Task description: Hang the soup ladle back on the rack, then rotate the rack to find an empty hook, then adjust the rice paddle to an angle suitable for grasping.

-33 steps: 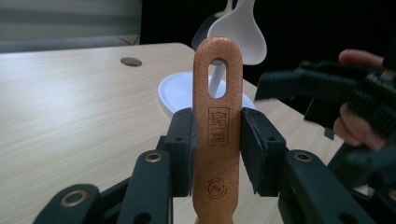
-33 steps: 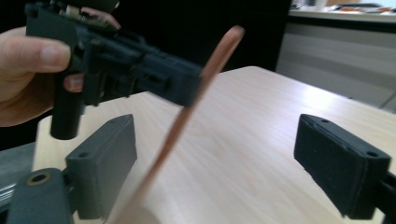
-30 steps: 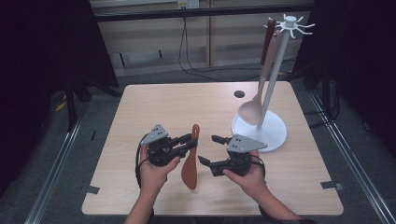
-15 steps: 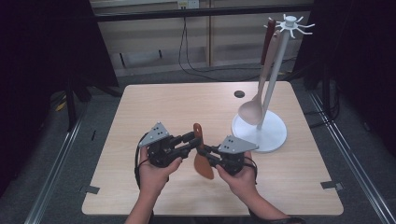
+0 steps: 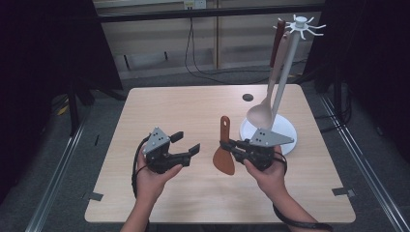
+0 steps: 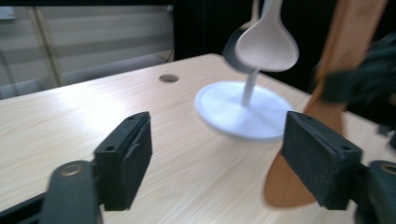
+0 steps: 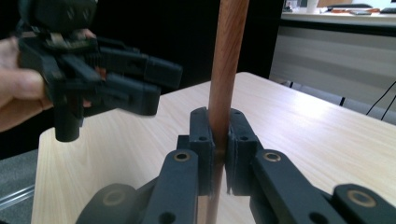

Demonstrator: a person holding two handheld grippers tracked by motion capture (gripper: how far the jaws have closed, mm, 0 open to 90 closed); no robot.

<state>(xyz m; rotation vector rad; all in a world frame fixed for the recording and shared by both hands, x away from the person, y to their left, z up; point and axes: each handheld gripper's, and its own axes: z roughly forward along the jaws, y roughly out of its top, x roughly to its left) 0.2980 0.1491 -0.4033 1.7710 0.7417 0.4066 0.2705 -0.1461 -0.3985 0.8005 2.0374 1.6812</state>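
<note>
Nearest to the person's side of the table, both hands hold their tools over the bare wood. The left gripper (image 5: 186, 145) has just let go: a second ago its jaws were clamped on the brown wooden spatula (image 5: 225, 152), and now they have sprung apart with nothing between them; the left gripper view shows its two black pads spread wide, with only tabletop in the gap. The right gripper (image 5: 231, 147) has taken over. It came in with jaws wide, closed on the handle, and now pinches the spatula's handle (image 7: 223, 93) tightly between its pads, holding the spatula upright, blade down and handle tip up, above the table (image 5: 193, 106) and between the two hands.

So the handover looks done. The spatula now belongs to the right hand alone, which is also the hand nearer the rack, and hanging it there seems the likely next step.

Farther back on the right stands the white utensil stand (image 5: 283, 87), its round base on the table and hooks at the top. A pale spoon (image 5: 261, 113) hangs there already, with a darker utensil beside it. Beyond, a small dark hole (image 5: 247, 97) is set in the tabletop.

I can make out no brand, label or writing anywhere.
</note>
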